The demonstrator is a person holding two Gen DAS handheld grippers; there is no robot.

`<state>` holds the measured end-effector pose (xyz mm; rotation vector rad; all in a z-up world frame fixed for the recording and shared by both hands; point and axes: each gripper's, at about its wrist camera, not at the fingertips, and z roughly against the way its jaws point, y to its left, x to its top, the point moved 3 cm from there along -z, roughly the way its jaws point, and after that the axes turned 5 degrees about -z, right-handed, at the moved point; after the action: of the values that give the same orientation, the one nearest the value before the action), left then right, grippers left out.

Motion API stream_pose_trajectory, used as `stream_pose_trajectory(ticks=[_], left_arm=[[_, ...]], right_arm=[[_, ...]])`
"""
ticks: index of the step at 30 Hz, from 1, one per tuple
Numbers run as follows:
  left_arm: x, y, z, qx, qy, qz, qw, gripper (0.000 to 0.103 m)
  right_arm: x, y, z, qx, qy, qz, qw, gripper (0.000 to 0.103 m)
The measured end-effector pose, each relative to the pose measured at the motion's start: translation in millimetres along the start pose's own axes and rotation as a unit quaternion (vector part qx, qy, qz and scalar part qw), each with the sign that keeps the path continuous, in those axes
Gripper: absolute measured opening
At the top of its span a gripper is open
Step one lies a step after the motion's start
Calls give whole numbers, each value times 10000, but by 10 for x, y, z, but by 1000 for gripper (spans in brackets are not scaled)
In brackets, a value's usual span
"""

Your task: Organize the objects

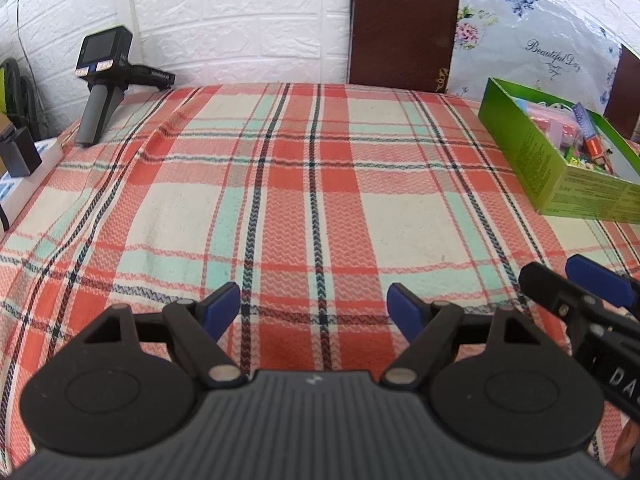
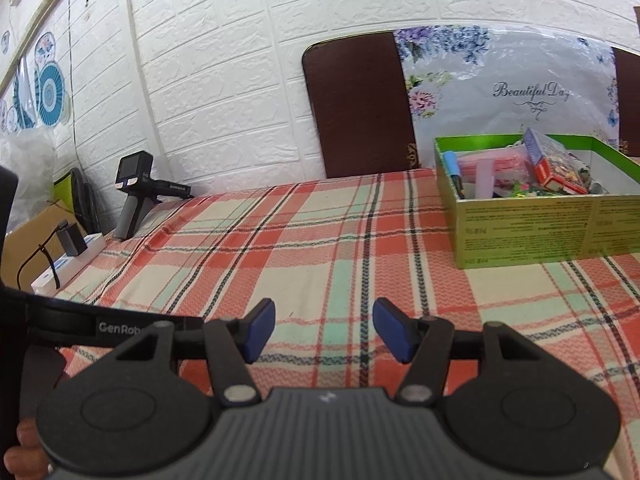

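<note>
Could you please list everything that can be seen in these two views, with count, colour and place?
plaid cloth: one, red, cream and mint with dark lines, covering the whole surface.
green box: one, open, far right on the cloth, filled with mixed small items: pink pieces, a blue-tipped pen, a red and blue packet.
handheld camera device: one, black with a grey grip, far left corner by the wall.
power strip: one, white, left edge, with a black adapter plugged in.
headboard: one, dark brown, against the white brick wall.
floral bag: one, pale with purple flowers, behind the box.
left gripper: black with blue pads, open, empty.
right gripper: same, open, empty.
</note>
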<state>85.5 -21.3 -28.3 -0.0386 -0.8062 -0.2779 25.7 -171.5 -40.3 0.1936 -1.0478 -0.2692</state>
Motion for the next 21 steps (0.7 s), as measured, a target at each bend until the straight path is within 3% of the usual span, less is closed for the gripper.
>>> stream_pose_trajectory(ticks=[6, 10, 21], left_arm=[[38, -84, 104, -62, -131, -66, 9999, 93], [55, -141, 148, -52, -158, -140, 9998, 98], [58, -207, 191, 76, -208, -259, 9994, 103]], right_arm=[[50, -98, 160, -75, -117, -159, 9998, 62], [75, -151, 248, -143, -197, -256, 9994, 77], [92, -156, 277, -120, -236, -308, 9992, 79]])
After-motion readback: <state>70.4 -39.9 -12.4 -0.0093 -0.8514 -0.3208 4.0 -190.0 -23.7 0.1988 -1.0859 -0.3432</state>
